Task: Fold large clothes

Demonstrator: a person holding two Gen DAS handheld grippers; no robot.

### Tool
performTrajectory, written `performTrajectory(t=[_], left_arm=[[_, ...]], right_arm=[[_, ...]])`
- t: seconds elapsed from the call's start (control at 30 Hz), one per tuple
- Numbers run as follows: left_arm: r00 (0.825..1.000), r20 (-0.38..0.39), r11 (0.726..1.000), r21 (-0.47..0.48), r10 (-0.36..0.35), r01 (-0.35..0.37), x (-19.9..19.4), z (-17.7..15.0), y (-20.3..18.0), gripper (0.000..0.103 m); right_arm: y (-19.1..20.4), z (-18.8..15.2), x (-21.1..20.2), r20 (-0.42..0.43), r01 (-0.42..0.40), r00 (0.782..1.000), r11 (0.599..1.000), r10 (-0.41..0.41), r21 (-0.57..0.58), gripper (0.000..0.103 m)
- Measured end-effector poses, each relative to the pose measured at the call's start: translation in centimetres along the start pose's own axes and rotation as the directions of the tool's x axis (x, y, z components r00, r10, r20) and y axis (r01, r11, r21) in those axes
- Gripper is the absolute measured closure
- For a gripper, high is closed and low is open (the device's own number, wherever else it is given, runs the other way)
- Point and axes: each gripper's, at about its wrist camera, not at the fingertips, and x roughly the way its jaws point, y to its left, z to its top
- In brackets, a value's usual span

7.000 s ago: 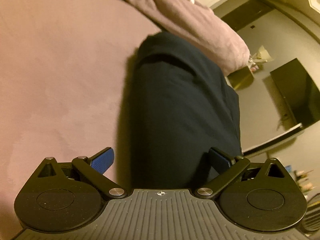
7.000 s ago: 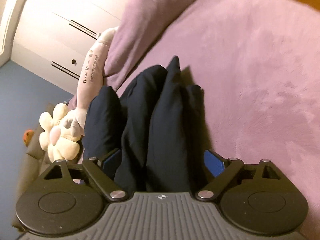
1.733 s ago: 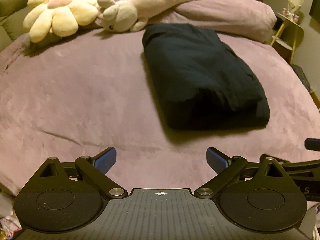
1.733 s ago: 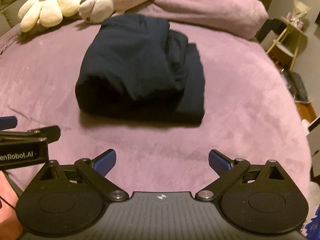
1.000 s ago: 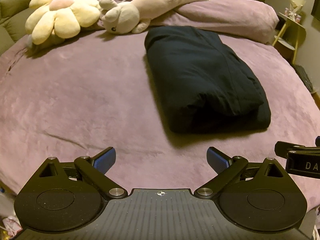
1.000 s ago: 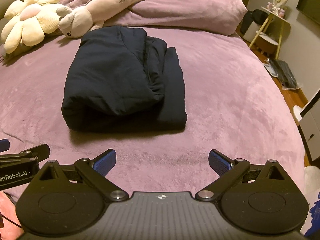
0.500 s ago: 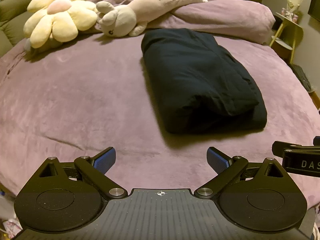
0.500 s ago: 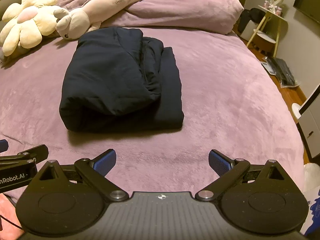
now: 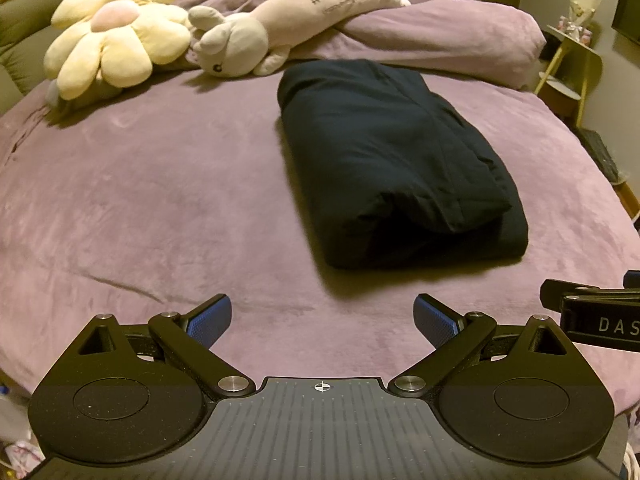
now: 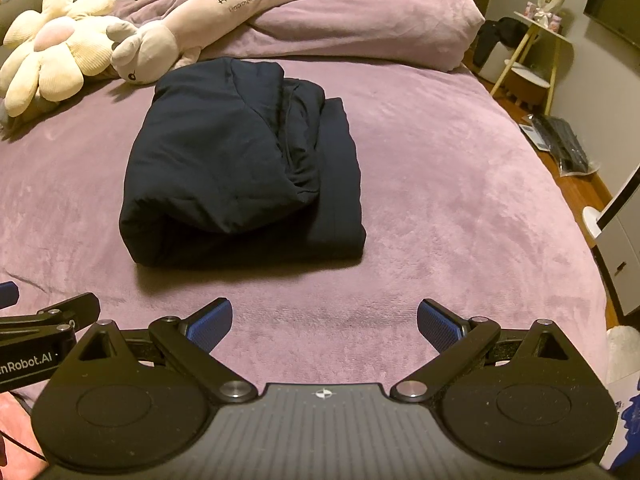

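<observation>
Lying folded on the purple bed [image 10: 440, 184], the dark garment [image 10: 240, 168] runs lengthwise from the near edge toward the pillows, its rolled end facing the cameras. Left claw [image 9: 322, 316] and right claw [image 10: 324, 320] both gape wide, empty, well short of it.

Dark navy garment [image 9: 394, 168] lies folded into a thick bundle.

— Where is there room to pass?
— Bare purple blanket [image 9: 140, 200] fills the left and lower frame.
— And the obstacles?
— Folded dark garment [image 9: 392, 168] at centre-right; flower plush [image 9: 116, 44] and long plush animal [image 9: 280, 20] along the top.
</observation>
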Motion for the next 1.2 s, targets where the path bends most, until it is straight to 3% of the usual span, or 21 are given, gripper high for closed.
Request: performTrajectory(t=[1.2], left_arm=[[1.000,0.002,1.000,0.011,-0.028,0.028,-0.27,0.09,0.14,0.003]], right_arm=[[0.50,0.09,-0.64,0.013,0.006,1.000,1.000,-0.006,-0.009,0.004]])
